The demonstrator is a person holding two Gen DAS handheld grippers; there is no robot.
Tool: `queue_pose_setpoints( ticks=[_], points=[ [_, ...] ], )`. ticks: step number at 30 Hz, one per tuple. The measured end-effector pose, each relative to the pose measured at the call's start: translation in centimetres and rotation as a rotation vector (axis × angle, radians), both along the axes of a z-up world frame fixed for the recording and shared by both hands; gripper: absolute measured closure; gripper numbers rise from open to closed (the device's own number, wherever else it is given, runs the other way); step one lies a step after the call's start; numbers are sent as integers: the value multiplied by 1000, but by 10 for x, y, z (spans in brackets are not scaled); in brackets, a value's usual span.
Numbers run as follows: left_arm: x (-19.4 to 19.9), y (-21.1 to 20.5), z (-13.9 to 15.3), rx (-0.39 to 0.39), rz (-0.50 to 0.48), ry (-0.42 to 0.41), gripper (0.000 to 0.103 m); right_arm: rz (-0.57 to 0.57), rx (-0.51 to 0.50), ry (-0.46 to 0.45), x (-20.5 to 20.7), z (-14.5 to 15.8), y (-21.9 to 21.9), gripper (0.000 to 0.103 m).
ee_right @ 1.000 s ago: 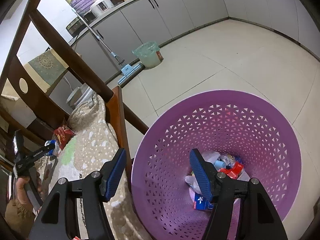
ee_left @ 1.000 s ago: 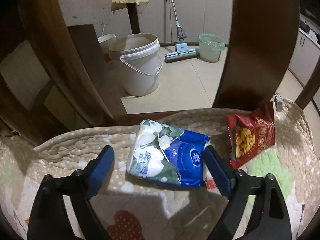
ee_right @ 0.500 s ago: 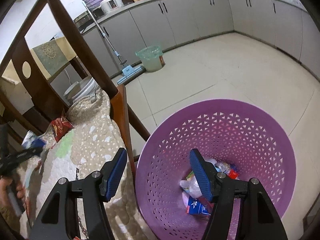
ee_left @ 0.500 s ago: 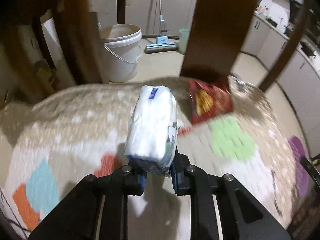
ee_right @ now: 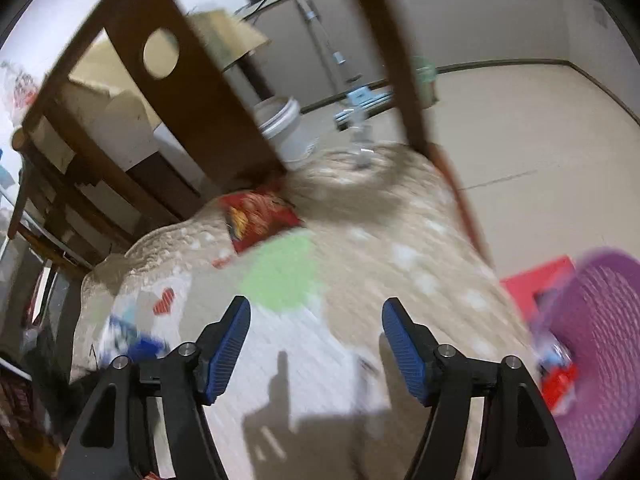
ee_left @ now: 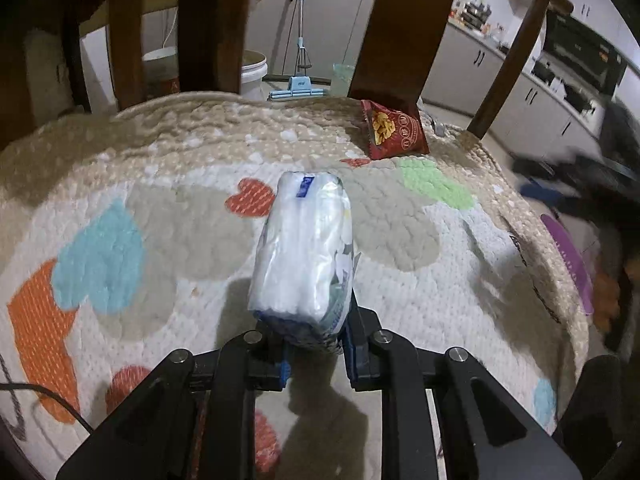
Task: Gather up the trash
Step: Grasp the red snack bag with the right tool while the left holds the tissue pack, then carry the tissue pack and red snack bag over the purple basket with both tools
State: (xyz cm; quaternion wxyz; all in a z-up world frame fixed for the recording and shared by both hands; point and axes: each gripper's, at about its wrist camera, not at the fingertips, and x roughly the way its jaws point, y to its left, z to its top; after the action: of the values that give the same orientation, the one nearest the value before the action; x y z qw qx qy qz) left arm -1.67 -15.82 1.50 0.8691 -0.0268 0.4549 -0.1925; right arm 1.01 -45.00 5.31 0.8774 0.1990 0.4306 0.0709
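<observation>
My left gripper [ee_left: 316, 344] is shut on a white and blue tissue pack [ee_left: 306, 248] and holds it upright above the quilted chair cushion [ee_left: 160, 184]. A red snack bag [ee_left: 394, 130] lies at the cushion's far right by the chair back; it also shows in the right wrist view [ee_right: 260, 214]. My right gripper [ee_right: 316, 344] is open and empty over the cushion [ee_right: 360, 248], the snack bag well ahead of it. The purple trash basket [ee_right: 592, 320] stands at the right with wrappers inside. The held pack shows blurred at the lower left [ee_right: 132, 340].
Dark wooden chair-back slats [ee_left: 400, 28] rise behind the cushion. A white bucket [ee_left: 252, 72], a blue mop [ee_left: 298, 88] and a pale green bin [ee_left: 342, 78] stand on the tiled floor beyond. Grey cabinets line the wall.
My left gripper closed on the tissue pack and lifted it off the cushion, pulling back. My right gripper swung left from above the basket to over the cushion.
</observation>
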Motion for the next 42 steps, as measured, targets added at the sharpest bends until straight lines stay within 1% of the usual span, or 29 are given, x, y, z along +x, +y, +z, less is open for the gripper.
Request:
queue_pose_setpoints(
  ticks=[1, 3, 4, 5, 7, 9, 10, 12, 13, 15, 16, 17, 18, 19, 21, 22, 23, 24, 27, 28, 30, 33, 35, 36, 37, 39, 40, 41, 42],
  points=[
    [-3, 5, -2, -23, -1, 2, 83, 11, -18, 5, 20, 1, 11, 30],
    [-4, 10, -4, -41, -7, -3, 83, 12, -62, 6, 46, 0, 29, 27],
    [-4, 11, -4, -45, -9, -6, 82, 0, -115, 1, 62, -2, 39, 27],
    [-5, 14, -4, -52, -11, -9, 82, -11, -146, 1, 74, -5, 46, 27],
    [-5, 15, -6, -60, -18, -14, 82, -45, -178, 5, 92, -13, 55, 27],
    [-9, 18, -5, -65, -23, -16, 82, -67, -174, 6, 105, -19, 61, 27],
    [-8, 19, -5, -70, -24, -14, 82, -67, -155, 16, 114, -25, 67, 27],
    [-9, 22, -5, -84, -23, -8, 81, -41, -117, 34, 125, -31, 76, 29],
    [-9, 23, -5, -92, -22, -6, 81, -15, -101, 43, 130, -33, 85, 29],
    [-9, 25, -5, -101, -21, -2, 81, 59, -52, 47, 132, -31, 99, 35],
    [-9, 25, -5, -100, -22, -1, 81, 142, 20, 64, 131, -30, 111, 36],
    [-10, 25, -5, -101, -22, -1, 81, 203, 63, 78, 129, -29, 119, 36],
    [-10, 26, -5, -103, -21, 1, 81, 267, 94, 91, 126, -27, 128, 36],
    [-10, 26, -5, -106, -20, 2, 81, 324, 91, 91, 121, -23, 139, 36],
    [-11, 29, -4, -116, -18, 8, 81, 318, 11, 80, 117, -19, 144, 33],
    [-10, 30, -5, -121, -16, 12, 81, 296, -48, 71, 118, -17, 146, 31],
    [-10, 30, -5, -128, -15, 17, 81, 267, -129, 58, 120, -16, 148, 27],
    [-10, 32, -5, -134, -14, 20, 81, 255, -156, 55, 120, -16, 148, 24],
    [-8, 34, -6, -153, -11, 33, 81, 236, -167, 63, 137, -19, 153, 24],
    [-8, 34, -6, -159, -9, 36, 81, 242, -186, 60, 141, -20, 157, 23],
    [-8, 35, -6, -167, -6, 42, 81, 281, -234, 64, 153, -24, 169, 21],
    [-10, 35, -5, -172, -4, 46, 81, 327, -287, 111, 167, -36, 189, 19],
    [-10, 36, -4, -174, -3, 48, 81, 343, -307, 118, 169, -40, 200, 19],
    [-10, 36, -4, -175, -2, 49, 81, 351, -300, 121, 166, -41, 202, 19],
    [-10, 36, -4, -177, 1, 50, 81, 352, -293, 126, 163, -41, 204, 22],
    [-9, 37, -4, -181, 5, 54, 81, 358, -298, 148, 156, -42, 206, 40],
    [-9, 38, -4, -185, 8, 57, 81, 353, -305, 148, 151, -40, 204, 45],
    [-9, 40, -4, -189, 10, 60, 81, 350, -293, 146, 146, -37, 203, 53],
    [-10, 41, -3, -192, 13, 63, 81, 344, -282, 147, 142, -35, 203, 56]
  ],
)
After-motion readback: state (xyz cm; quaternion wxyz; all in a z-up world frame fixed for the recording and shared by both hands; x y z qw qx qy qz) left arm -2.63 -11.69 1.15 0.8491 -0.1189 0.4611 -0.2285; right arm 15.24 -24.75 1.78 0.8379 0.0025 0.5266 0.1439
